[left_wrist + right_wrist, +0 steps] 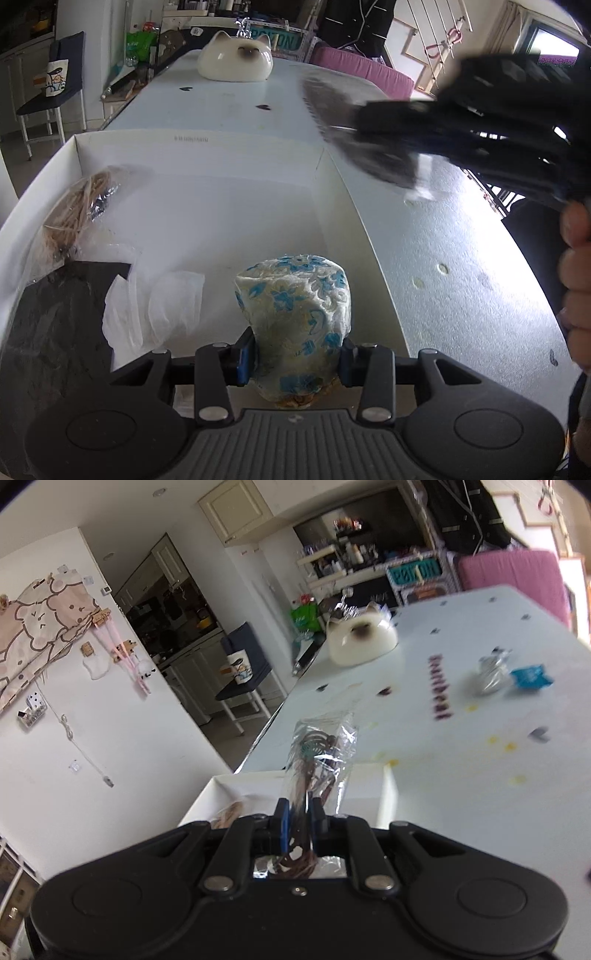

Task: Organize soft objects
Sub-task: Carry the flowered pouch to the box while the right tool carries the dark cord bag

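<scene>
The left gripper (297, 356) was clamped on a white roll with blue floral print (295, 314), jaws spread to the roll's width, holding it upright over the white box (207, 144), which also held a bag of tan cord (79, 206). The right gripper (299, 821) was nearly closed, pinching a clear packet of brown cord (319, 760) above the box's edge (388, 794). Purple lettering (439, 686) on the table (480, 775) was too blurred to read.

cat-shaped dish (235, 61) far end of table (229, 107) | chair (242, 672) beside table
</scene>
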### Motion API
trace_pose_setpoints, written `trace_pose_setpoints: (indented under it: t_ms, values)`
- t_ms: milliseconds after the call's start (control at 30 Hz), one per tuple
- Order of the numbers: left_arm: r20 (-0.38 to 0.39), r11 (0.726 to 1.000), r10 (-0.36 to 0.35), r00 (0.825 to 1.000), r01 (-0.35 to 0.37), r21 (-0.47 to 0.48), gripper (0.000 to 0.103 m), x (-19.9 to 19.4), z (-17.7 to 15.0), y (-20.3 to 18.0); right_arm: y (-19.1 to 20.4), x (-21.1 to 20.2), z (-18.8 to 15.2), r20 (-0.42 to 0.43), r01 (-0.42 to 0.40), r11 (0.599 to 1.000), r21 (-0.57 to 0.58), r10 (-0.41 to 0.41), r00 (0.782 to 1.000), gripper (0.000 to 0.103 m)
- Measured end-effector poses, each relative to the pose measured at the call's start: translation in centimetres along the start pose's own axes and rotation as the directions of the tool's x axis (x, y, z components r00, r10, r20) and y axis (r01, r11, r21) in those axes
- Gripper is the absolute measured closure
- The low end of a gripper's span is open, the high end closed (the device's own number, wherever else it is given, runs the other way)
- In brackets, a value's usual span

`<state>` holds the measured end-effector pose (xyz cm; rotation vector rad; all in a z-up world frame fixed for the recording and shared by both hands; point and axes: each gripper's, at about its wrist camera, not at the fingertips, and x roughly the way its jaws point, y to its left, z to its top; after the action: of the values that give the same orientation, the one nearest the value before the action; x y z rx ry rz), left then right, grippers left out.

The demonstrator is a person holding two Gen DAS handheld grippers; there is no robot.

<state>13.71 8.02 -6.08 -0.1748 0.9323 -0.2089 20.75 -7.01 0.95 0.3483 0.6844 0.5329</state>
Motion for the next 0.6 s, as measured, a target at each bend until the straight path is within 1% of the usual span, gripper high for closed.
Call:
trace_pose_setpoints:
  t_ms: [33, 67, 100, 167, 200, 233, 267, 300, 333, 500, 600]
  values:
    - [-0.002, 1.0, -0.003, 1.0, 0.003, 0.002, 0.058, 0.1, -0.1, 0.1, 0.4, 0.6, -0.1, -0.014, -0.006, 1.0, 0.009, 0.006, 1.0, 0.091]
    - [-0.004, 1.0, -0.005, 1.0, 0.005, 0.004, 0.053, 0.1, -0.1, 0.1, 0.7, 1.3, -0.2, -0.03, -0.015, 1.0, 0.021, 0.016, 0.999, 0.091]
    - [-0.004, 1.0, -0.007, 1.0, 0.007, 0.003, 0.052, 0.1, -0.2, 0.2, 0.9, 2.0, -0.3, -0.047, -0.026, 0.999, 0.037, 0.028, 0.999, 0.091]
    - [-0.001, 1.0, -0.017, 1.0, 0.017, -0.007, 0.042, -0.2, -0.2, 0.5, 1.3, 3.3, -0.5, -0.08, -0.043, 0.997, 0.071, 0.049, 0.996, 0.091]
    - [-0.001, 1.0, -0.026, 1.0, 0.026, -0.006, 0.039, -0.4, -0.2, 0.7, 1.3, 3.9, -0.6, -0.094, -0.047, 0.995, 0.086, 0.055, 0.994, 0.091]
    - [-0.001, 0.999, -0.035, 0.999, 0.035, -0.009, 0.033, -0.7, -0.2, 0.8, 1.4, 4.4, -0.6, -0.106, -0.049, 0.994, 0.099, 0.059, 0.993, 0.091]
    - [-0.002, 0.999, -0.045, 0.999, 0.045, -0.015, 0.031, -1.0, -0.1, 1.0, 1.4, 4.9, -0.7, -0.117, -0.049, 0.993, 0.11, 0.062, 0.991, 0.091]
    - [0.001, 0.998, -0.057, 0.998, 0.057, -0.021, 0.031, -1.4, -0.1, 1.2, 1.4, 5.3, -0.7, -0.128, -0.05, 0.991, 0.121, 0.065, 0.99, 0.091]
    - [0.002, 0.999, -0.044, 0.999, 0.044, -0.015, 0.031, -1.8, -0.1, 1.3, 1.3, 5.5, -0.8, -0.133, -0.053, 0.99, 0.133, 0.071, 0.989, 0.091]
    - [0.054, 0.998, -0.055, 0.997, 0.057, -0.027, 0.03, -4.4, -0.2, 2.9, 1.7, 6.5, -0.5, -0.15, -0.05, 0.988, 0.147, 0.073, 0.986, 0.091]
    - [0.091, 0.998, -0.027, 0.995, 0.031, -0.045, 0.031, -5.8, -0.1, 4.0, 1.9, 7.4, -0.4, -0.167, -0.047, 0.987, 0.154, 0.073, 0.983, 0.091]
